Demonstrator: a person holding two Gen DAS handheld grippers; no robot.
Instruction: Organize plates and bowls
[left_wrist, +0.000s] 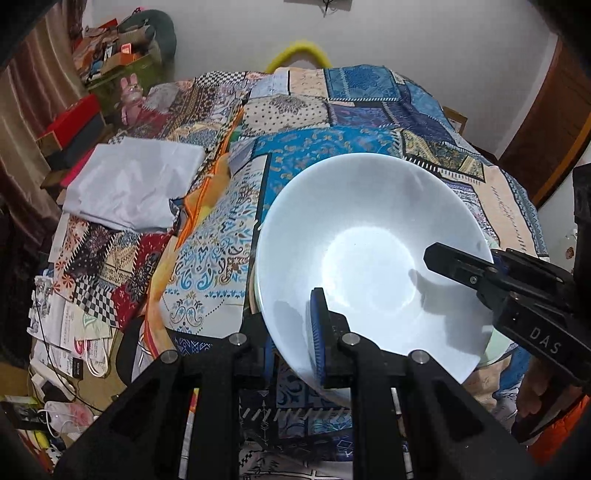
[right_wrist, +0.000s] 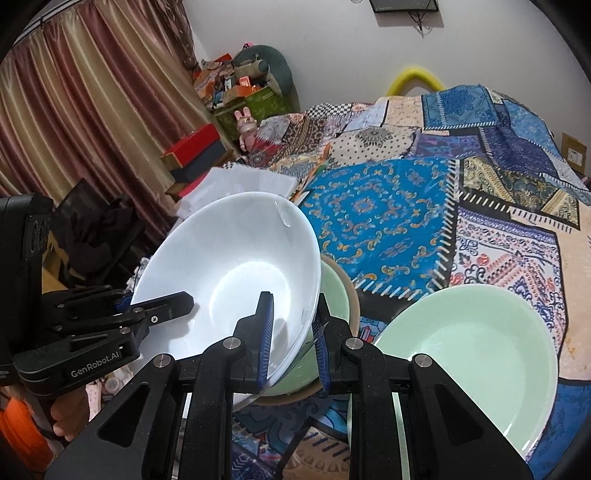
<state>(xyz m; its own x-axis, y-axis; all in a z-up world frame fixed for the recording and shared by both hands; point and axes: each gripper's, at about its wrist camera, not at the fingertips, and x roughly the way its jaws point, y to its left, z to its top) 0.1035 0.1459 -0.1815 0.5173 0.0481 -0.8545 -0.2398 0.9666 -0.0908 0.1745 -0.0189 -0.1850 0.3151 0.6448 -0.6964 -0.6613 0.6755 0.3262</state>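
A large white bowl (left_wrist: 369, 258) is held tilted above the patterned bedspread. My left gripper (left_wrist: 291, 343) is shut on its near rim. My right gripper (right_wrist: 291, 343) is shut on the opposite rim; it also shows in the left wrist view (left_wrist: 458, 266). In the right wrist view the white bowl (right_wrist: 236, 280) sits over a pale green bowl (right_wrist: 332, 295) with a tan rim, and the left gripper (right_wrist: 162, 310) comes in from the left. A pale green plate (right_wrist: 469, 350) lies on the bed at the right.
A patchwork bedspread (right_wrist: 388, 221) covers the bed. A folded white cloth (left_wrist: 129, 184) lies at the left. Boxes, a pink toy rabbit (right_wrist: 245, 123) and clutter stand by the curtain (right_wrist: 92, 110). Papers and cables (left_wrist: 66, 332) lie on the floor.
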